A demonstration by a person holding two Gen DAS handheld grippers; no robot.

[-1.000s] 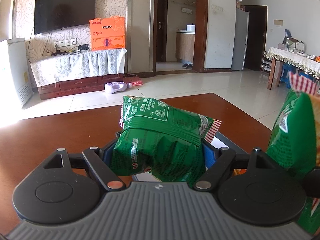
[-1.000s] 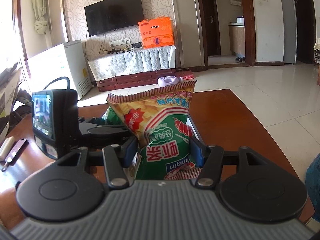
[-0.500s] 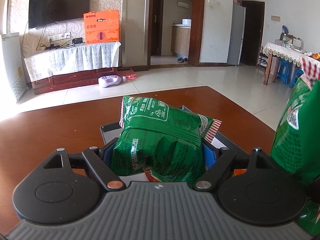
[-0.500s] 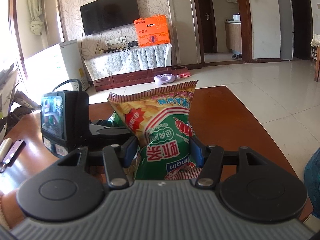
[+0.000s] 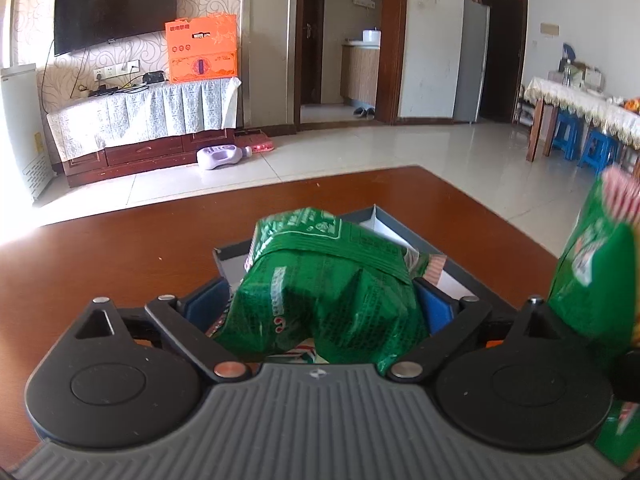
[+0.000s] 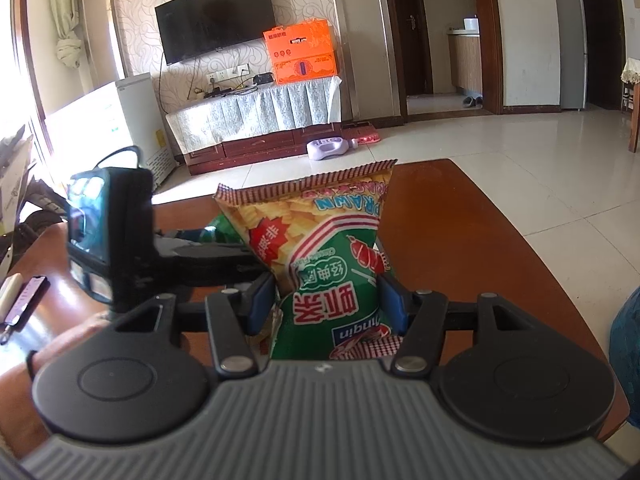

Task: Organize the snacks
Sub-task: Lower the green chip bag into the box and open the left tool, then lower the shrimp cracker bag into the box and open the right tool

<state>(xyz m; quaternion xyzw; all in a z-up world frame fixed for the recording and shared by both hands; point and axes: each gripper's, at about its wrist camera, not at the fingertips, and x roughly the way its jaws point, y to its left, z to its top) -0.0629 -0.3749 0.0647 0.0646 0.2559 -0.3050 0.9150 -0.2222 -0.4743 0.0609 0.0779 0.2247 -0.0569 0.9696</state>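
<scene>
My left gripper (image 5: pixel 322 300) is shut on a crumpled green snack bag (image 5: pixel 324 280) and holds it low over an open dark box (image 5: pixel 452 268) with a white inside on the brown table (image 5: pixel 120 248). My right gripper (image 6: pixel 326 300) is shut on a yellow and green prawn cracker bag (image 6: pixel 320 248), held upright. That bag also shows at the right edge of the left wrist view (image 5: pixel 596 280). The left gripper's body (image 6: pixel 132 240) shows to the left in the right wrist view.
A phone (image 6: pixel 24 300) lies on the table at the far left in the right wrist view. The table's far edge (image 5: pixel 280 188) and right edge (image 6: pixel 540 248) drop to a tiled floor. A TV stand (image 5: pixel 148 132) stands beyond.
My left gripper has lowered with the green bag toward the box, and more of the box rim shows. My right gripper holds its bag in about the same place.
</scene>
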